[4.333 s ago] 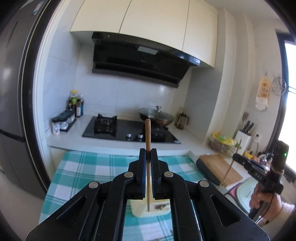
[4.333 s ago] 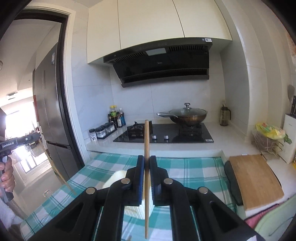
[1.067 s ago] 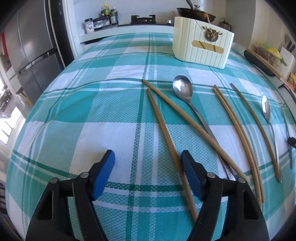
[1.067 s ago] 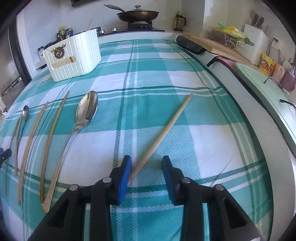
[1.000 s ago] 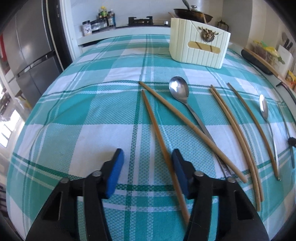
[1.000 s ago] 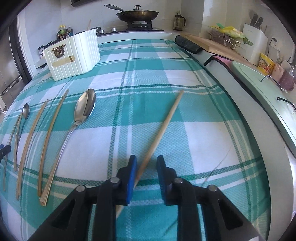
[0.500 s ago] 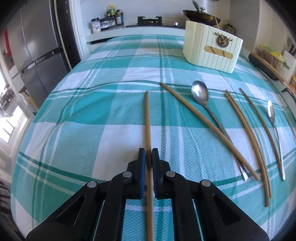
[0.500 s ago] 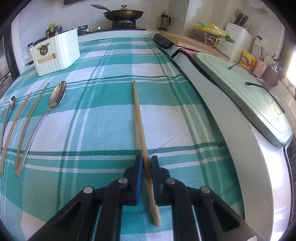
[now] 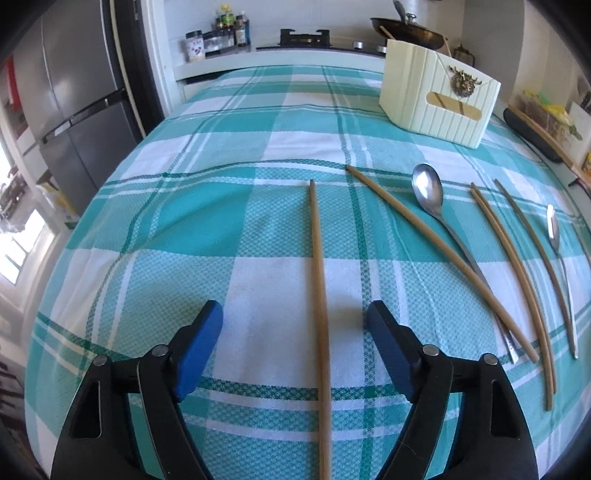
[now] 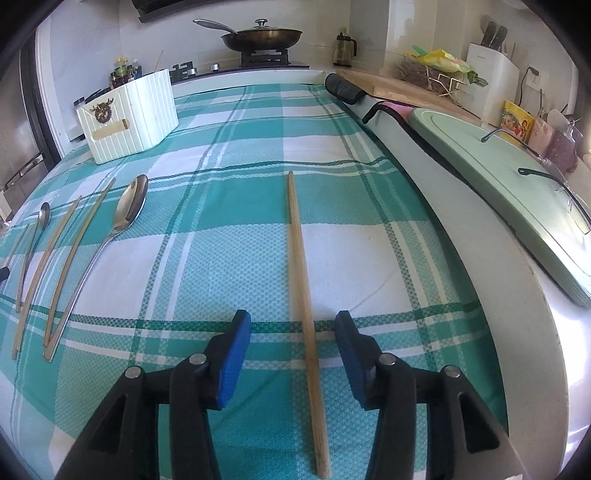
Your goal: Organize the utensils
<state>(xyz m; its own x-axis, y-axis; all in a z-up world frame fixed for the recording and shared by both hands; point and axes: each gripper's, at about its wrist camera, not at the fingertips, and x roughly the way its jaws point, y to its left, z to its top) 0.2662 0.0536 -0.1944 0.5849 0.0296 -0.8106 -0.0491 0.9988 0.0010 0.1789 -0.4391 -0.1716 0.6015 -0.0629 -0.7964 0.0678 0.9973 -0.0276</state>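
Observation:
On the teal checked tablecloth (image 9: 207, 221) a wooden chopstick (image 9: 317, 280) lies straight ahead of my left gripper (image 9: 295, 325). Its jaws are opening, and the blue pads stand wide on either side without touching the stick. To its right lie another chopstick (image 9: 436, 254), a steel spoon (image 9: 428, 192), further chopsticks (image 9: 513, 266) and a small spoon (image 9: 553, 229). A cream utensil holder (image 9: 436, 99) stands at the back. In the right wrist view a single chopstick (image 10: 301, 258) lies between the opening jaws of my right gripper (image 10: 293, 332), and the pads are clear of it.
The right table edge borders a white counter with a green board (image 10: 509, 192). A fridge (image 9: 74, 110) stands to the left of the table. Stove and pan (image 10: 262, 37) sit behind, with spice jars (image 9: 221, 33) beside them. Spoons and chopsticks (image 10: 74, 240) lie to the left of my right gripper.
Half a second ago both grippers were shut on their chopsticks. Both have since let go, and the sticks lie flat on the cloth between spread pads.

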